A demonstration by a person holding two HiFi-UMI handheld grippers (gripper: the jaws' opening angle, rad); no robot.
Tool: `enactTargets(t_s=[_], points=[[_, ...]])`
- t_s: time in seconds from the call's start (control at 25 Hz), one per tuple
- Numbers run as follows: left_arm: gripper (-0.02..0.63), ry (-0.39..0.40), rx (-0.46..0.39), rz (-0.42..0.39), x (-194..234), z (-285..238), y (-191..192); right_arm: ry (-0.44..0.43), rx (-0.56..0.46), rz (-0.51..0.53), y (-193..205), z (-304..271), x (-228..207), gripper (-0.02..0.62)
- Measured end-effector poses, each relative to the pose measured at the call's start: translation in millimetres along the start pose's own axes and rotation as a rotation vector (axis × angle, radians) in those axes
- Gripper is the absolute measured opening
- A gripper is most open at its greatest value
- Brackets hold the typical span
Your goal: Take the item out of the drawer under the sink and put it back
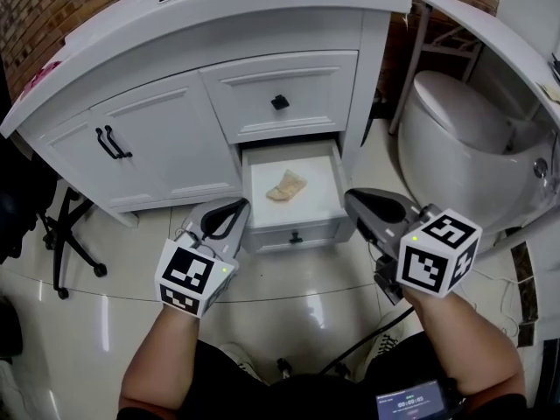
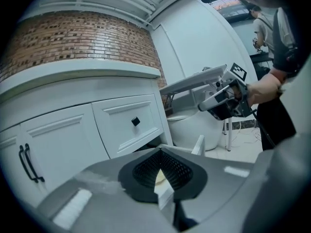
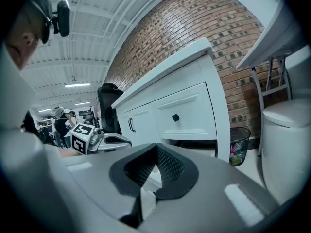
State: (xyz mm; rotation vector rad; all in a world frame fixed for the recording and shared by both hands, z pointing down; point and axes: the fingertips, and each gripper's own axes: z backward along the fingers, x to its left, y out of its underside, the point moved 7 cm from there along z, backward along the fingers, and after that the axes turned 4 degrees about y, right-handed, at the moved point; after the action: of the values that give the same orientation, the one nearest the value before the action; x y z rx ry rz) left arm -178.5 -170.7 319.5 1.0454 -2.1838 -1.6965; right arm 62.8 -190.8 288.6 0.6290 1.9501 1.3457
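Overhead, head view: the open drawer (image 1: 262, 232) holds the beige item (image 1: 287, 186); left gripper (image 1: 236, 210) and right gripper (image 1: 354, 201) flank its front. Left gripper view: jaws pressed together, empty. Right gripper view: likewise closed. One gripper should spread its jaws before descending squarely over the item.

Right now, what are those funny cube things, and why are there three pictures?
A person holds a two-jaw grabbing tool, a gripper, in each hand; the cubes are part of them. The head view comes from a camera on the person's head, looking down. The two gripper views come from cameras riding on the grippers. The left gripper and right gripper sit either side of an open drawer in a white cabinet. A small tan item lies in the drawer. Both grippers are shut and hold nothing. A toilet stands at the right.
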Motion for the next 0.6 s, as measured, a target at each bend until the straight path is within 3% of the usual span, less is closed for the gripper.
enactTargets(t_s=[0.12,0.32,0.44,0.6], points=[[0.006,0.037,0.009,-0.036,4.0,-15.0,-5.7,0.0,0.005,-0.009,1.6,-0.7,-3.1,0.003],[0.009,0.101,0.08,-0.031,7.9,-47.2,0.4,0.003,-0.013,-0.04,-1.3,4.0,-9.1,0.003],[0.018,0.141,0.16,-0.154,15.6,-72.0,-0.2,-0.012,-0.025,-0.04,-4.3,4.6,-7.6,0.003],[0.036,0.227,0.335,-0.318,24.0,-112.8,14.1,-0.032,-0.036,-0.049,-6.8,1.4,-8.9,0.003]])
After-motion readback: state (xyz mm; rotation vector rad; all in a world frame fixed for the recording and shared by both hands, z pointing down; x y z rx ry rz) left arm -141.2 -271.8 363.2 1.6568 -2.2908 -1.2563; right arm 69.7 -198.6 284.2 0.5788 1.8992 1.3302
